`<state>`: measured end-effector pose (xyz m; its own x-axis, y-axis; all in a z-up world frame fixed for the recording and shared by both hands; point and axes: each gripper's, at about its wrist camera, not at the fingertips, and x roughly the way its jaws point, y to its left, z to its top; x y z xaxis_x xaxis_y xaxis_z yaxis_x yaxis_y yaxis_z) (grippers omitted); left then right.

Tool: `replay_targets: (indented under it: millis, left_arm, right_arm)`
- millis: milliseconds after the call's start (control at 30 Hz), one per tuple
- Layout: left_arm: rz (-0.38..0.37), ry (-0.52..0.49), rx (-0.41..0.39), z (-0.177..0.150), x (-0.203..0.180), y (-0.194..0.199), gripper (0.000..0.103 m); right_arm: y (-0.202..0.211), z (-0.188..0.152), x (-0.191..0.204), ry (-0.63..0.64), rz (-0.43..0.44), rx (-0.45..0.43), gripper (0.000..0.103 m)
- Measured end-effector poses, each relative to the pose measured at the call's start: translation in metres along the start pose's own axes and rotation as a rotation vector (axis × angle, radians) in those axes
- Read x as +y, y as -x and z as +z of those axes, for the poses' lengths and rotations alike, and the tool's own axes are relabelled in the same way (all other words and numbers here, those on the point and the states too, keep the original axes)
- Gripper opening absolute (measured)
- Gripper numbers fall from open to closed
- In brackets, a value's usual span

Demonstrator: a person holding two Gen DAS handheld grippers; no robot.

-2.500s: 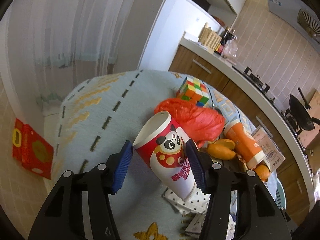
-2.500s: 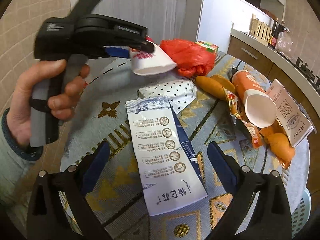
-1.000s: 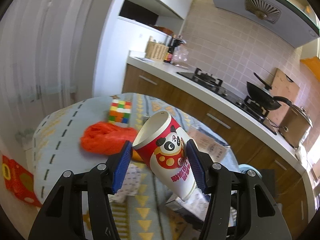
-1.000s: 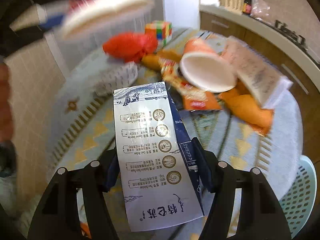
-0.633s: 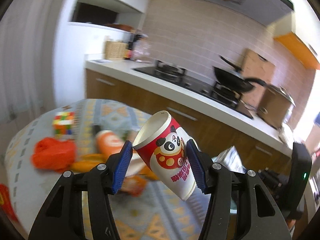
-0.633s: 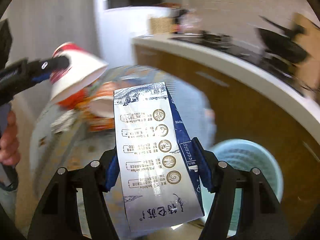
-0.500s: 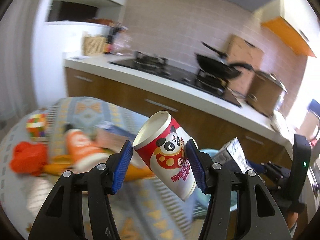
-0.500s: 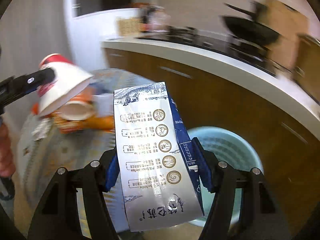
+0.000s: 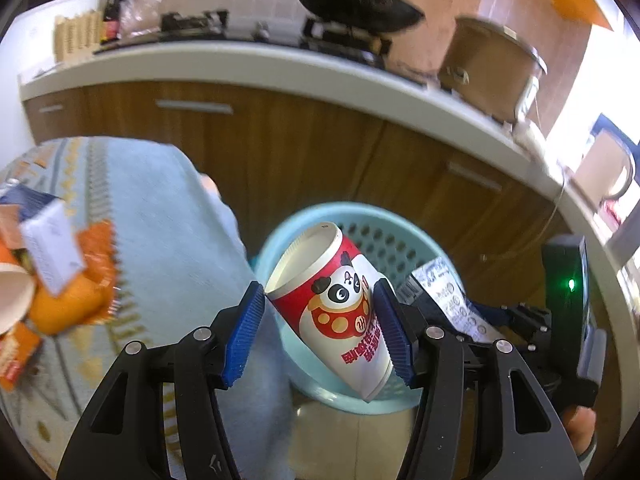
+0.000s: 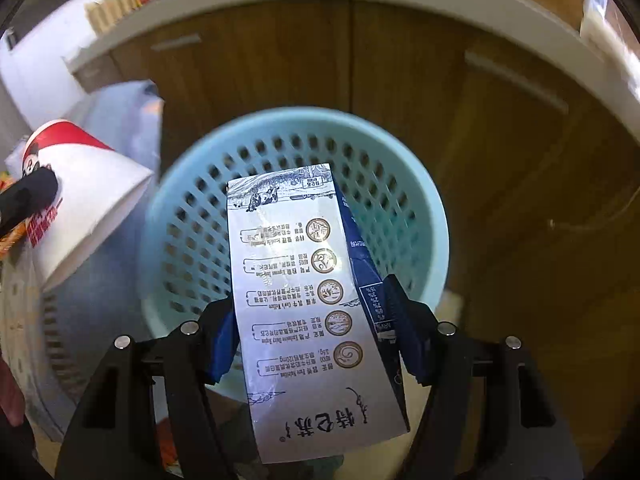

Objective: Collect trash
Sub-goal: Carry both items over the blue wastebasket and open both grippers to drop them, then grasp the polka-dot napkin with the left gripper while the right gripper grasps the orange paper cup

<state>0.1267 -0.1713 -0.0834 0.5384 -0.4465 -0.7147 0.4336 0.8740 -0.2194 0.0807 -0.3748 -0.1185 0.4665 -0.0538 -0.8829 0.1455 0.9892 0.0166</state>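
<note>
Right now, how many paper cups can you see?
2. The panda cup is clamped in the left gripper over the blue basket. An orange cup lies on the table at the left edge. Others may be hidden.

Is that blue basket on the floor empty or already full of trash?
Apparently empty: the basket's perforated walls show bare all round. The held carton hides its bottom, so that part cannot be told.
</note>
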Motion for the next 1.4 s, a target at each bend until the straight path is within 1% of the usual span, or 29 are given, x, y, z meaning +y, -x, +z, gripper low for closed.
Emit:
replay_targets:
  millis: [133, 167, 200, 233, 267, 333, 567, 733, 900, 933, 1000, 1100, 1167, 1233, 1300, 1400]
  left_arm:
    - [-0.001, -0.038, 0.059, -0.008, -0.01, -0.024, 0.056]
    - [0.0, -0.042, 0.061, -0.009, -0.012, -0.027, 0.062]
    - [-0.001, -0.045, 0.065, -0.01, -0.012, -0.029, 0.064]
    - [-0.004, -0.047, 0.066, -0.011, -0.012, -0.03, 0.064]
    - [-0.003, -0.048, 0.068, -0.012, -0.011, -0.031, 0.064]
    - [-0.004, -0.044, 0.069, -0.013, -0.008, -0.029, 0.065]
    - [0.007, -0.017, 0.017, -0.016, 0.004, -0.005, 0.064]
    - [0.029, 0.009, -0.044, -0.02, 0.018, 0.026, 0.065]
    - [0.091, 0.039, -0.136, -0.029, 0.043, 0.074, 0.065]
    - [0.116, 0.053, -0.163, -0.033, 0.052, 0.089, 0.065]
    - [0.154, 0.073, -0.196, -0.038, 0.067, 0.11, 0.065]
    - [0.235, 0.114, -0.24, -0.048, 0.097, 0.143, 0.065]
    - [0.301, 0.153, -0.272, -0.057, 0.12, 0.168, 0.065]
    - [0.356, 0.2, -0.292, -0.065, 0.145, 0.191, 0.07]
    - [0.406, 0.244, -0.3, -0.073, 0.172, 0.21, 0.072]
    - [0.439, 0.3, -0.282, -0.084, 0.203, 0.225, 0.078]
  right_arm:
    - [-0.012, -0.003, -0.004, -0.014, -0.034, 0.034, 0.063]
    - [-0.012, -0.007, -0.004, -0.02, -0.037, 0.036, 0.063]
    - [-0.014, -0.007, -0.007, -0.027, -0.037, 0.037, 0.065]
    - [-0.015, -0.007, -0.009, -0.034, -0.038, 0.038, 0.071]
    - [-0.014, -0.007, -0.011, -0.043, -0.036, 0.034, 0.074]
    - [-0.011, -0.005, -0.012, -0.05, -0.039, 0.022, 0.075]
    - [0.003, 0.0, -0.002, -0.029, -0.035, -0.012, 0.075]
    - [0.022, 0.004, 0.025, 0.024, 0.025, -0.07, 0.075]
    - [0.052, 0.007, 0.07, 0.113, 0.108, -0.166, 0.075]
    - [0.06, 0.008, 0.081, 0.136, 0.129, -0.191, 0.074]
    - [0.074, 0.008, 0.103, 0.175, 0.168, -0.238, 0.074]
    - [0.093, 0.008, 0.137, 0.237, 0.237, -0.295, 0.074]
    - [0.103, 0.007, 0.164, 0.287, 0.283, -0.326, 0.07]
    - [0.11, 0.007, 0.187, 0.328, 0.312, -0.343, 0.068]
    - [0.115, 0.008, 0.213, 0.378, 0.343, -0.357, 0.067]
    - [0.115, 0.009, 0.247, 0.429, 0.377, -0.353, 0.065]
